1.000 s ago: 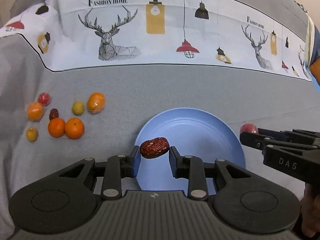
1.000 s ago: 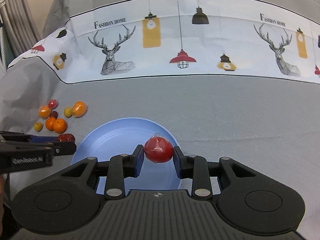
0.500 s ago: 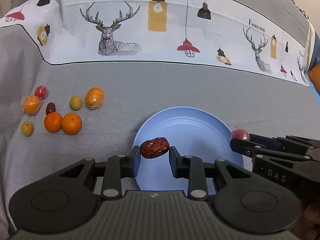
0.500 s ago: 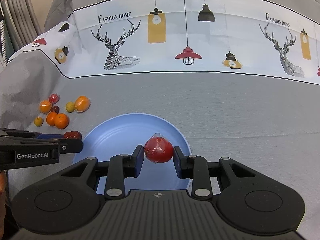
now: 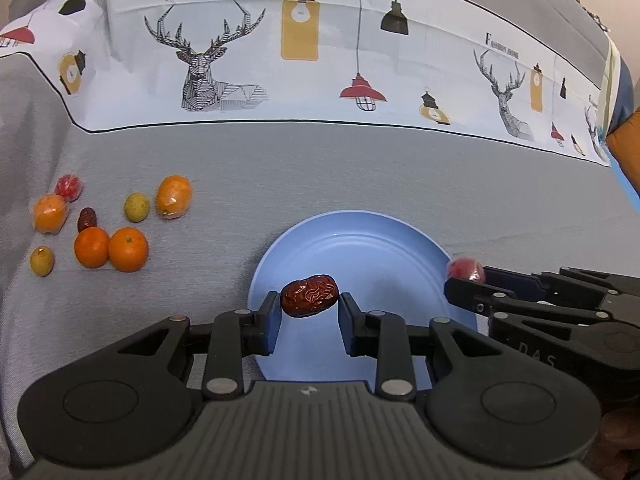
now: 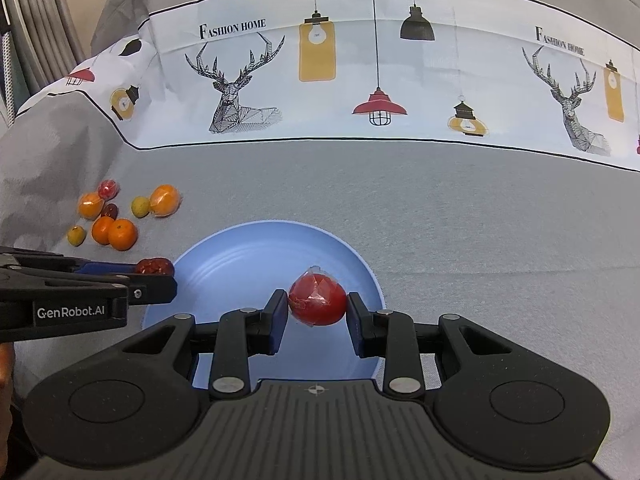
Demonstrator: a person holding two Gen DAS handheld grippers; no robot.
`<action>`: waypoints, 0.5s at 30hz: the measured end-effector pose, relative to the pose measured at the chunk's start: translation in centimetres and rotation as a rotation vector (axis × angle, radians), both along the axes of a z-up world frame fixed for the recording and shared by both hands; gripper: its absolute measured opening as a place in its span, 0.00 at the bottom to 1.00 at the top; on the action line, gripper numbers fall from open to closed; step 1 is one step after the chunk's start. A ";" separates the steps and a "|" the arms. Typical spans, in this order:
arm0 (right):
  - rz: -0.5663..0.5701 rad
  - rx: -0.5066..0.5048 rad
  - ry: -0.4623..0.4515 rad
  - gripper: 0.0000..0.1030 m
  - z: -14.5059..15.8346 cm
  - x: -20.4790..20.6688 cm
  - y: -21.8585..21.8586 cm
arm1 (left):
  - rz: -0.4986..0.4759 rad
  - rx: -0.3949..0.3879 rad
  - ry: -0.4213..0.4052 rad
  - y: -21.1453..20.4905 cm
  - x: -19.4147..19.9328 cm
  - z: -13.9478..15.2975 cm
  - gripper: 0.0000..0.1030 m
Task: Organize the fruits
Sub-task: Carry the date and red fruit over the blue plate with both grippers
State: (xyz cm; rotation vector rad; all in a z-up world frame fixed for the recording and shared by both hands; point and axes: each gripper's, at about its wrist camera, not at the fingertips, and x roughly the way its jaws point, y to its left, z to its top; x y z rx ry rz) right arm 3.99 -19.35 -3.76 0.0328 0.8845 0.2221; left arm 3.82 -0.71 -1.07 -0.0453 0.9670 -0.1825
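A wrinkled dark red date [image 5: 309,295] is clamped between the pads of my left gripper [image 5: 309,309], hanging over the near left part of the blue plate [image 5: 372,240]. My right gripper [image 6: 317,307] is shut on a red fruit in clear wrap [image 6: 317,300] above the plate's [image 6: 224,264] right half. Seen from the right wrist, the left gripper [image 6: 154,270] comes in from the left with the date [image 6: 154,266] at the plate's rim. In the left wrist view, the right gripper [image 5: 466,280] reaches in from the right with the wrapped red fruit [image 5: 464,269]. The plate holds nothing.
A cluster of loose fruit lies on the grey cloth to the left: two oranges [image 5: 110,248], wrapped orange fruits [image 5: 173,199], small yellow-green fruits [image 5: 136,207], a dark date [image 5: 86,219] and a wrapped red fruit [image 5: 69,187]. A white printed band [image 5: 320,60] runs across the back.
The right gripper with its red fruit has shifted left, closer over the plate's right rim. The left gripper and its date have stayed put.
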 end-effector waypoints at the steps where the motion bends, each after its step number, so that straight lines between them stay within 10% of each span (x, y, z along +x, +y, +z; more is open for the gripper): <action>1: 0.001 0.000 0.001 0.32 0.0 0.0 -0.1 | -0.005 -0.002 -0.001 0.0 0.0 0.0 0.33; 15: 0.005 0.000 0.000 0.33 0.0 0.0 -0.1 | -0.051 -0.015 -0.020 -0.8 -0.3 0.2 0.33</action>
